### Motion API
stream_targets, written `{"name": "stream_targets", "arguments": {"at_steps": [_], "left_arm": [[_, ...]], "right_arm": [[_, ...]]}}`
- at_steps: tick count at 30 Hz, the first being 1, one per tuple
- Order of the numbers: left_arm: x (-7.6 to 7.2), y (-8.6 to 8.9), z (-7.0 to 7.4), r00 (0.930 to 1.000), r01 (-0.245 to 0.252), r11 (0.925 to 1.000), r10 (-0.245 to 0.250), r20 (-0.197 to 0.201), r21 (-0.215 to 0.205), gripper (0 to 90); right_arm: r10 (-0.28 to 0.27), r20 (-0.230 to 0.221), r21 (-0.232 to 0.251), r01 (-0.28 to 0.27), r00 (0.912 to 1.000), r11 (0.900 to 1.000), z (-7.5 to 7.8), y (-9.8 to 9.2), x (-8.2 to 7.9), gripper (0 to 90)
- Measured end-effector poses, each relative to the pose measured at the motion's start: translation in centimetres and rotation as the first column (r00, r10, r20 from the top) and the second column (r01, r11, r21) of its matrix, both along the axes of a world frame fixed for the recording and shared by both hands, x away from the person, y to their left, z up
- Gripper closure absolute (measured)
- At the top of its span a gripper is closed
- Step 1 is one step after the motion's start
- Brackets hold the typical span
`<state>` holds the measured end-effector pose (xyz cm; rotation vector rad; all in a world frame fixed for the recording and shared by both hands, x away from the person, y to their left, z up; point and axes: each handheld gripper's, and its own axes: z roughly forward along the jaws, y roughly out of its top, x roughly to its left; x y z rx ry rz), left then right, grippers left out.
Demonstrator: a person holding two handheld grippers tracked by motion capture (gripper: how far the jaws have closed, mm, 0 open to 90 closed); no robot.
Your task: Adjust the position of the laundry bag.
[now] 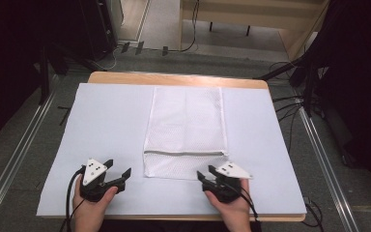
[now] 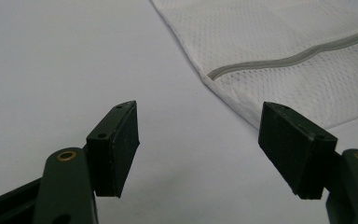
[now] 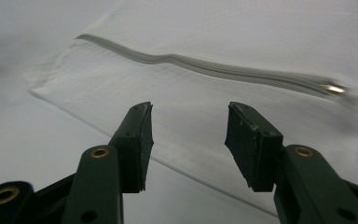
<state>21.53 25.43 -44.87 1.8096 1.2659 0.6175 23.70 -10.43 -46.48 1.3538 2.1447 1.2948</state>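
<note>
A flat, rectangular white mesh bag (image 1: pixel 186 130) with a grey zipper (image 1: pixel 183 153) across its near end lies mid-table on a smooth pale sheet (image 1: pixel 101 125). The left claw (image 1: pixel 118 168) and right claw (image 1: pixel 204 173) flank its near edge, both released, grasping nothing.

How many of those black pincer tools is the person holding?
2. The left gripper sits over the near left of the table, beside the white mesh laundry bag. The right gripper is at the bag's near right corner. Both are open.
</note>
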Motion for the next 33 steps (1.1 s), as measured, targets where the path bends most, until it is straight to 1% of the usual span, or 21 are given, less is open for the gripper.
{"name": "stream_targets", "arguments": {"at_steps": [1,2,3,5,6,9,10,12,13,14,15,16,17,18,19,20,23,24,25,28,33], "left_arm": [[0.0,0.2,0.0,1.0,-0.003,1.0,0.003,0.0,-0.005,29.4],[-0.1,0.5,0.0,0.9998,-0.018,0.9998,0.018,-0.001,-0.012,29.7],[-0.1,0.5,0.0,0.9998,-0.018,0.9998,0.018,-0.001,-0.012,30.0],[0.0,0.8,0.0,0.9996,-0.029,0.9995,0.029,-0.006,-0.013,30.4],[0.0,1.1,0.0,0.9992,-0.037,0.9992,0.037,-0.013,-0.015,30.7],[-0.1,1.2,0.0,0.999,-0.043,0.9989,0.043,-0.014,-0.018,30.9],[-0.1,1.3,0.0,0.9987,-0.05,0.9986,0.05,-0.012,-0.019,31.1],[-0.1,1.3,0.0,0.9985,-0.051,0.9985,0.051,-0.017,-0.019,31.2],[-0.1,1.3,0.0,0.9985,-0.053,0.9984,0.053,-0.018,-0.019,31.2],[-0.1,1.3,0.0,0.9985,-0.053,0.9984,0.053,-0.018,-0.019,31.3],[-0.1,1.2,0.0,0.9985,-0.054,0.9983,0.053,-0.015,-0.022,31.3],[-0.1,1.2,0.0,0.9986,-0.05,0.9986,0.05,-0.017,-0.017,31.3],[-0.1,1.2,0.0,0.9986,-0.05,0.9986,0.05,-0.017,-0.017,31.3],[-0.2,1.1,0.0,0.9989,-0.045,0.9989,0.045,-0.015,-0.013,31.3],[-0.2,1.1,0.0,0.9989,-0.045,0.9989,0.045,-0.012,-0.013,31.3],[-0.2,1.2,0.1,0.9988,-0.047,0.9988,0.047,-0.014,-0.014,31.3],[-0.1,1.3,0.0,0.9987,-0.048,0.9986,0.048,-0.016,-0.021,31.4],[-0.1,1.4,0.0,0.9986,-0.051,0.9984,0.051,-0.017,-0.022,31.4],[-0.1,1.4,0.0,0.9986,-0.051,0.9984,0.051,-0.017,-0.022,31.4],[-0.1,1.5,0.1,0.9986,-0.05,0.9985,0.049,-0.016,-0.023,31.5],[-0.2,1.4,0.1,0.999,-0.043,0.9987,0.042,-0.013,-0.028,31.4]], "right_arm": [[0.028,0.002,-0.003,-0.028,0.9996,1.0,-0.1,0.9,0.1,49.8],[0.059,-0.003,-0.035,-0.059,0.9983,0.998,-0.7,2.7,0.3,49.1],[0.059,-0.003,-0.035,-0.059,0.9983,0.998,-0.7,2.7,0.3,49.1],[0.056,-0.02,-0.079,-0.057,0.9983,0.995,-1.5,4.1,0.6,48.3],[0.035,-0.019,-0.141,-0.038,0.9992,0.989,-1.8,4.8,0.9,50.0],[0.045,-0.019,-0.147,-0.047,0.9988,0.988,-1.8,4.9,1.1,54.5],[0.045,0.005,-0.179,-0.044,0.999,0.983,-1.9,5.1,0.9,60.2],[0.087,0.015,-0.186,-0.083,0.9961,0.979,-1.9,5.3,0.6,74.2],[0.097,0.017,-0.186,-0.092,0.9952,0.978,-1.9,5.4,0.5,81.5],[0.097,0.017,-0.186,-0.092,0.9952,0.978,-1.9,5.4,0.5,81.5],[0.111,0.012,-0.182,-0.107,0.9938,0.977,-1.9,5.5,0.5,89.0],[0.115,-0.019,-0.149,-0.116,0.9932,0.982,-1.9,5.3,0.8,90.0],[0.115,-0.019,-0.149,-0.116,0.9932,0.982,-1.9,5.3,0.8,90.0],[0.129,-0.059,-0.09,-0.134,0.9899,0.987,-1.9,4.6,1.3,90.0],[0.135,-0.072,-0.063,-0.139,0.9883,0.988,-1.9,4.3,1.4,90.0],[0.141,-0.079,-0.056,-0.146,0.9869,0.988,-1.9,4.2,1.3,90.0],[0.161,-0.068,-0.071,-0.166,0.9846,0.984,-1.8,4.1,0.8,90.0],[0.183,-0.063,-0.083,-0.188,0.9811,0.979,-1.8,4.1,0.0,90.0],[0.183,-0.063,-0.083,-0.188,0.9811,0.979,-1.8,4.1,0.0,90.0],[0.208,-0.079,-0.078,-0.214,0.975,0.974,-1.7,3.8,-1.4,90.0],[0.229,-0.088,-0.091,-0.236,0.9695,0.967,-1.6,3.7,-2.8,90.0]]}}
